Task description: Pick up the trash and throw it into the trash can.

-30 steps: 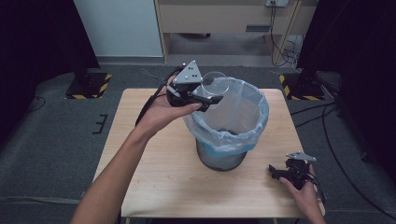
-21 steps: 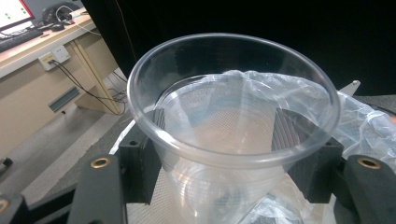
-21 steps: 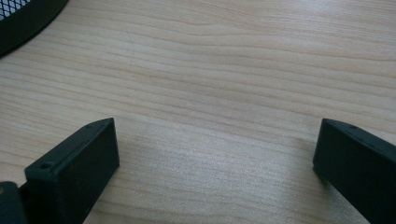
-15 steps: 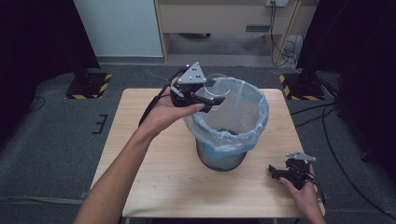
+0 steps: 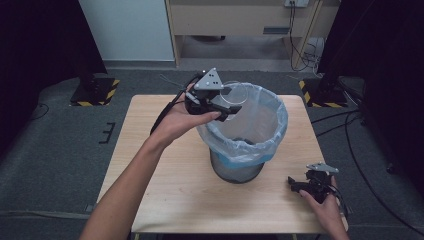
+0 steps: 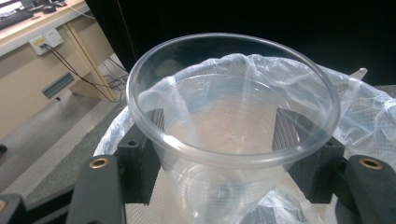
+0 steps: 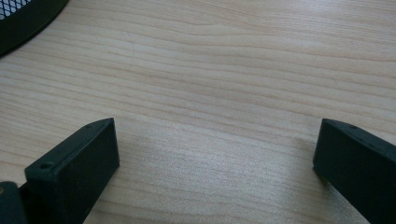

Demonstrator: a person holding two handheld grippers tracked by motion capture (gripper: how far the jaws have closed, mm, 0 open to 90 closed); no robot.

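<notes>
while the left gripper (image 5: 220, 102) is clamped on the clear plastic cup (image 6: 232, 126), pads pressing its sides just under the rim, the cup hangs over the near-left edge of the bag-lined mesh bin (image 5: 272, 142) on the wooden table (image 5: 150, 165). this looks like the drop-off step: next, spread those jaws so it falls inside. the right gripper (image 5: 312, 185) rests on the table, jaws apart and empty.

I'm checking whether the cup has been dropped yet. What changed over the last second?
Hardly anything: the left gripper keeps the clear plastic cup clamped over the lined bin, at most drifting slightly. The right gripper stays open, resting on the table.
</notes>
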